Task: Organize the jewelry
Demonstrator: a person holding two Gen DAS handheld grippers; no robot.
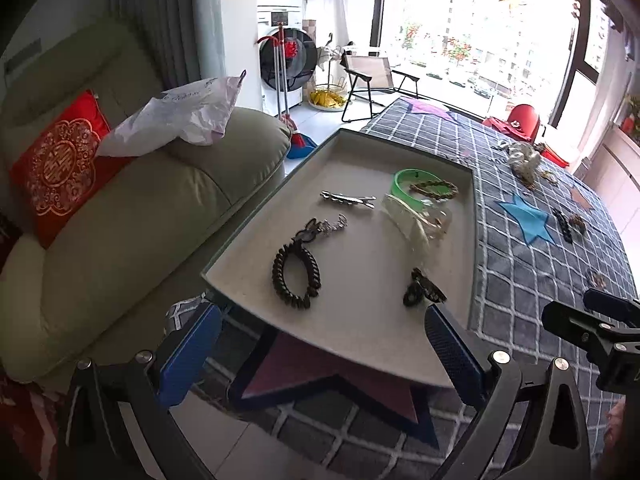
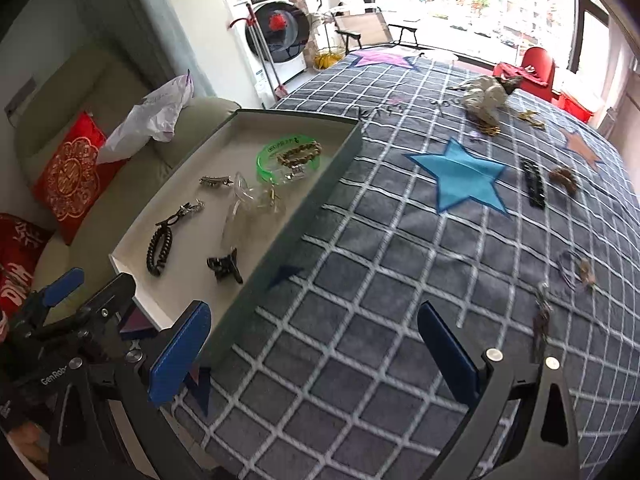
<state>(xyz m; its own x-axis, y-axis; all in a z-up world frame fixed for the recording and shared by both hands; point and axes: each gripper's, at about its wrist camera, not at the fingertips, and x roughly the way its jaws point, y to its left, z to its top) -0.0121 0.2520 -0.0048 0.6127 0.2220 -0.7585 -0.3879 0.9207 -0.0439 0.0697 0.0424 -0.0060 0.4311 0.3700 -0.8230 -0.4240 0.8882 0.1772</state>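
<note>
- Blue-padded left tongs (image 1: 320, 344) stand spread wide and empty at the near edge of the shallow grey cardboard tray (image 1: 475, 240), whose near end juts off the rug's edge.
- Right tongs (image 2: 314, 352), blue-padded too, are likewise spread and hold nothing, hovering over the grey checked rug with stars (image 2: 400, 280) beside the tray's right wall.
- Inside the tray lie a black coiled hair tie (image 1: 295, 276), a small black claw clip (image 1: 424, 291), a silver metal hair clip (image 1: 348, 199), a green plastic bangle (image 1: 404, 188) with a braided gold bracelet (image 1: 434, 190) partly on it, and a clear plastic piece (image 1: 416, 220) (its outline is hard to trace against the tray floor).
- A black and silver trinket (image 1: 320, 229) sits just past the coiled tie; what it is cannot be told.
- Out on the rug, well apart from the tray, lie a long black hair clip (image 2: 534, 184), a brown fuzzy item (image 2: 564, 178) just beside it, and a pale heap of tangled pieces (image 2: 486, 98) farther off.
- Near the right tongs a thin dark item (image 2: 542, 320) and a faint looped one (image 2: 578, 270) are too blurred to name.
- A green sofa (image 1: 120, 248) with a red embroidered cushion (image 1: 60, 168) is cut off at the left.
</note>
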